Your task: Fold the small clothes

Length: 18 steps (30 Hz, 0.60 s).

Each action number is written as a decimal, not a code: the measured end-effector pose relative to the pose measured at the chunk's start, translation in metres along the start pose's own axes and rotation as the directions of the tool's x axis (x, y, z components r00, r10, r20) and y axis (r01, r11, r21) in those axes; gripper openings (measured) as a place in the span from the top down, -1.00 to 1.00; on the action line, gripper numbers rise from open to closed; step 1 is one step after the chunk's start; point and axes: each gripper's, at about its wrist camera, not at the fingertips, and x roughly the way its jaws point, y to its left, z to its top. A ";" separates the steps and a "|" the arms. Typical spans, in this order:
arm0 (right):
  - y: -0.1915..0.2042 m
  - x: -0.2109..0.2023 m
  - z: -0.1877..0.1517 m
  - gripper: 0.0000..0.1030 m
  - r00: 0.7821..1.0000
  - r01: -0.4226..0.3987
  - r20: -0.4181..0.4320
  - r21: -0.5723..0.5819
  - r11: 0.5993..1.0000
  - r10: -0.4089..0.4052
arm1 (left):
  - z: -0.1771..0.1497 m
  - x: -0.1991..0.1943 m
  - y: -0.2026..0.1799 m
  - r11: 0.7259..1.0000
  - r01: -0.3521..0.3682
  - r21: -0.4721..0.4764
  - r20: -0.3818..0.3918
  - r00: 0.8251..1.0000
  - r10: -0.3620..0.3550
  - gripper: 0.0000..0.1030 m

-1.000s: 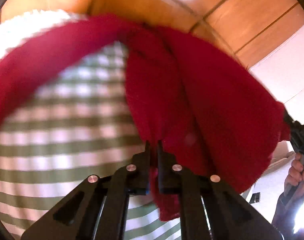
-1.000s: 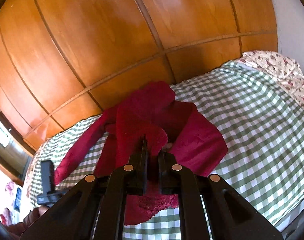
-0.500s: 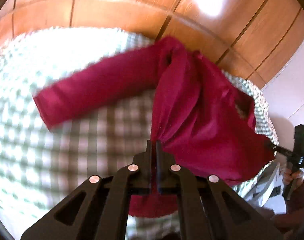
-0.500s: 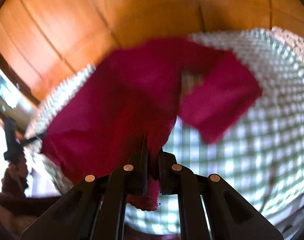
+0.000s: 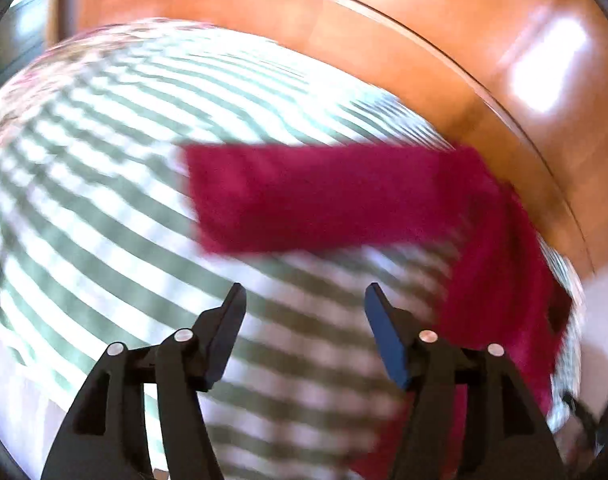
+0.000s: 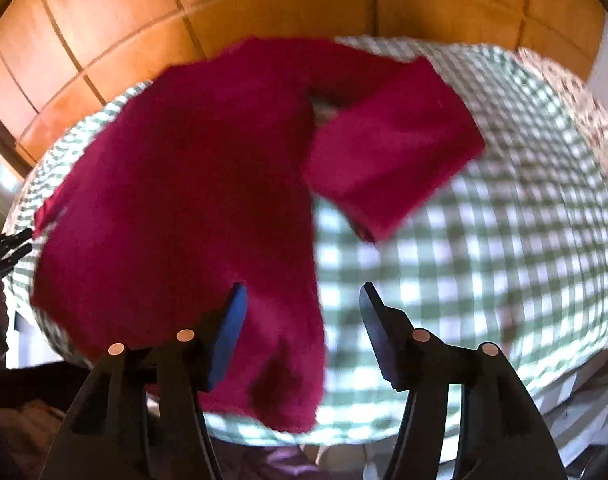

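A dark red long-sleeved top (image 6: pixel 191 184) lies spread on the green-and-white checked bed (image 6: pixel 484 248). In the right wrist view its body fills the left and middle, one sleeve (image 6: pixel 396 148) bent toward the right. My right gripper (image 6: pixel 301 300) is open and empty over the top's near hem. In the left wrist view a sleeve (image 5: pixel 324 192) stretches left across the bed (image 5: pixel 103 184), with the body (image 5: pixel 504 280) on the right. My left gripper (image 5: pixel 304 300) is open and empty over bare bedsheet. Both views are motion-blurred.
A wooden panelled wall (image 6: pixel 263 4) runs behind the bed and also shows in the left wrist view (image 5: pixel 424 40). A floral pillow (image 6: pixel 584 92) lies at the far right. The bed's near edge (image 6: pixel 384 432) drops off below my right gripper.
Both grippers were shut on the red top and holding it up; now both have opened and let go, and the top has dropped flat onto the bed.
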 end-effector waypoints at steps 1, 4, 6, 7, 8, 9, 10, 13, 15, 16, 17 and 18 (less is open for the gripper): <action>0.009 0.003 0.006 -0.12 1.000 -0.027 0.013 -0.001 1.000 0.027 | 0.008 0.002 0.014 0.998 -0.029 -0.057 0.010 1.000 0.030 -0.25; 0.038 0.018 0.019 -0.12 0.994 -0.105 0.024 -0.032 0.994 0.106 | 0.026 0.008 0.034 0.987 -0.084 -0.140 0.035 0.995 0.090 -0.35; 0.058 0.033 0.028 -0.12 0.989 -0.147 0.013 -0.046 0.988 0.148 | 0.032 0.017 0.042 0.980 -0.128 -0.150 0.029 0.991 0.134 -0.45; 0.068 0.042 0.032 -0.12 0.986 -0.169 0.003 -0.045 0.985 0.170 | 0.037 0.023 0.045 0.978 -0.134 -0.161 0.021 0.990 0.139 -0.45; 0.079 0.050 0.036 -0.12 0.981 -0.192 -0.006 -0.050 0.980 0.192 | 0.039 0.033 0.044 0.976 -0.136 -0.172 0.017 0.990 0.141 -0.42; 0.087 0.055 0.037 -0.12 0.979 -0.204 -0.011 -0.059 0.977 0.203 | 0.041 0.040 0.042 0.973 -0.145 -0.181 0.015 0.988 0.151 -0.35; 0.098 0.061 0.039 -0.12 0.978 -0.209 -0.017 -0.076 0.975 0.209 | 0.044 0.048 0.031 0.973 -0.162 -0.165 0.021 0.986 0.168 -0.20; 0.123 0.074 0.041 -0.12 0.974 -0.227 -0.034 -0.108 0.968 0.225 | 0.056 0.056 0.009 0.985 -0.167 -0.044 -0.005 0.986 0.167 0.83; 0.132 0.080 0.039 -0.12 0.974 -0.227 -0.050 -0.131 0.965 0.223 | 0.066 0.053 -0.004 0.977 -0.207 0.042 0.045 0.978 0.205 0.86; 0.137 0.083 0.036 -0.12 0.975 -0.222 -0.061 -0.145 0.964 0.215 | 0.073 0.050 -0.007 0.971 -0.229 0.066 0.071 0.972 0.224 0.86; 0.140 0.086 0.033 -0.12 0.976 -0.216 -0.067 -0.155 0.964 0.207 | 0.081 0.045 -0.007 0.965 -0.253 0.075 0.102 0.964 0.245 0.87; 0.142 0.089 0.031 -0.13 0.978 -0.207 -0.071 -0.167 0.964 0.197 | 0.091 0.040 -0.003 0.960 -0.272 0.067 0.127 0.957 0.262 0.87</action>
